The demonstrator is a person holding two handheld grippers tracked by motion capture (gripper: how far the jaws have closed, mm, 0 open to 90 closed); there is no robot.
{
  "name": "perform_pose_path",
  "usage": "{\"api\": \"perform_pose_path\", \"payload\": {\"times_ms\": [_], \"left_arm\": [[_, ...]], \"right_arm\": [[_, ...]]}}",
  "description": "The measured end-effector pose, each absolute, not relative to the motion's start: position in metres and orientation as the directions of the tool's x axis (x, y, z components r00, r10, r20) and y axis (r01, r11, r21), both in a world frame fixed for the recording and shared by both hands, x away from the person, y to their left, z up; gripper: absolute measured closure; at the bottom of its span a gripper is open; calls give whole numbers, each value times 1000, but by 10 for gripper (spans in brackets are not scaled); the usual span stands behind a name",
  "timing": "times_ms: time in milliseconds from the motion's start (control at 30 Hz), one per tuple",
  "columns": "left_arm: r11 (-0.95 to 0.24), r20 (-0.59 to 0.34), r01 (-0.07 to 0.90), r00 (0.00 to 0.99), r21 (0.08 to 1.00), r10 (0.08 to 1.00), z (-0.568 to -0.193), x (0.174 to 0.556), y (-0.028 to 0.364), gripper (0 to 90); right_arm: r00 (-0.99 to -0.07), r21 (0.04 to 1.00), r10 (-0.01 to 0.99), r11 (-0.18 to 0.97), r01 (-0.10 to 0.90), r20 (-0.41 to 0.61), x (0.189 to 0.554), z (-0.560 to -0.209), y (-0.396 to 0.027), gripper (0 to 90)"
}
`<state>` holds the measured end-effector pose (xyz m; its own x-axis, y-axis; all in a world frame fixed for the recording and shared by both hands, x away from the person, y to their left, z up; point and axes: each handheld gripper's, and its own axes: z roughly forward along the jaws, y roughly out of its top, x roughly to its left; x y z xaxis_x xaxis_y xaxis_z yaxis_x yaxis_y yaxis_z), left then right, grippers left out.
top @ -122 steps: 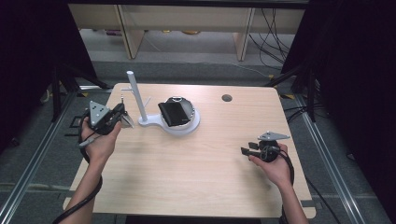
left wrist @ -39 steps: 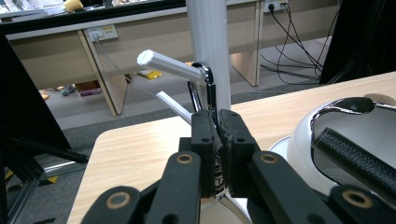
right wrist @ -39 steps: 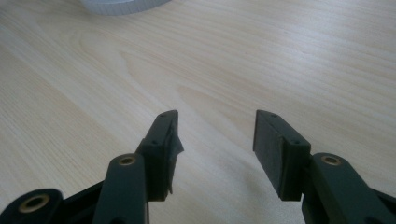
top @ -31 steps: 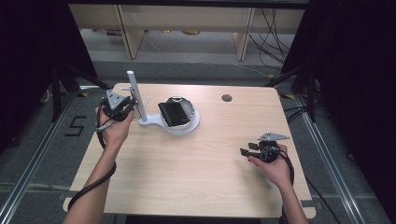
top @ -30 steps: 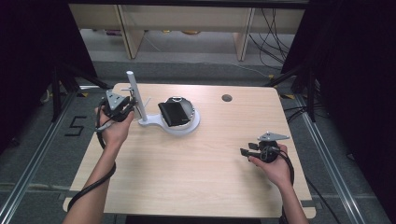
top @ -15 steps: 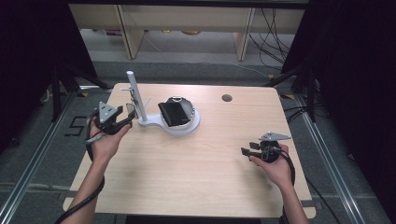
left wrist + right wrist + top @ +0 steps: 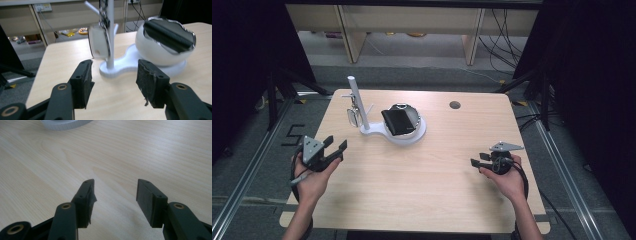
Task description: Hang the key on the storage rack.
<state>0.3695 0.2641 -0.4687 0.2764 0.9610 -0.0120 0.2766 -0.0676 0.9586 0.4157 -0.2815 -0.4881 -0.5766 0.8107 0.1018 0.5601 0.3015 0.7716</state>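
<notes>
A white stand [image 7: 393, 135] sits at the table's back left, with an upright post [image 7: 354, 97] and a round bowl [image 7: 418, 121]. A black flat object [image 7: 396, 121] lies tilted in the bowl. A small pale object on a chain [image 7: 351, 114] hangs beside the post; it shows as a pale tag [image 7: 98, 41] in the left gripper view. My left gripper [image 7: 337, 142] is open and empty, near the left edge, apart from the stand and pointing at it [image 7: 116, 80]. My right gripper [image 7: 476, 160] is open and empty, low over bare wood at the right [image 7: 115, 195].
The wooden table [image 7: 427, 185] has a round cable hole [image 7: 455, 105] at the back right. Shelving and cables stand behind the far edge. The stand's white base edge [image 7: 65, 123] lies far ahead of the right gripper.
The left gripper was up at the post a second ago and has drawn back toward the near left, open. The hanging object stays on the post. The right hand barely moved.
</notes>
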Motion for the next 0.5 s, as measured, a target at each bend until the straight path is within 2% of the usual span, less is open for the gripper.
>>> {"api": "perform_pose_path", "payload": {"times_ms": [367, 500], "left_arm": [[-8, -85, 306, 289, 952, 954, -513, 338, 274, 448], [6, -93, 279, 299, 960, 950, -520, 335, 273, 448]], "right_arm": [[-583, 766, 806, 309, 564, 103, 415, -489, -280, 495], [-586, 767, 804, 310, 561, 103, 415, -490, -278, 495]]}}
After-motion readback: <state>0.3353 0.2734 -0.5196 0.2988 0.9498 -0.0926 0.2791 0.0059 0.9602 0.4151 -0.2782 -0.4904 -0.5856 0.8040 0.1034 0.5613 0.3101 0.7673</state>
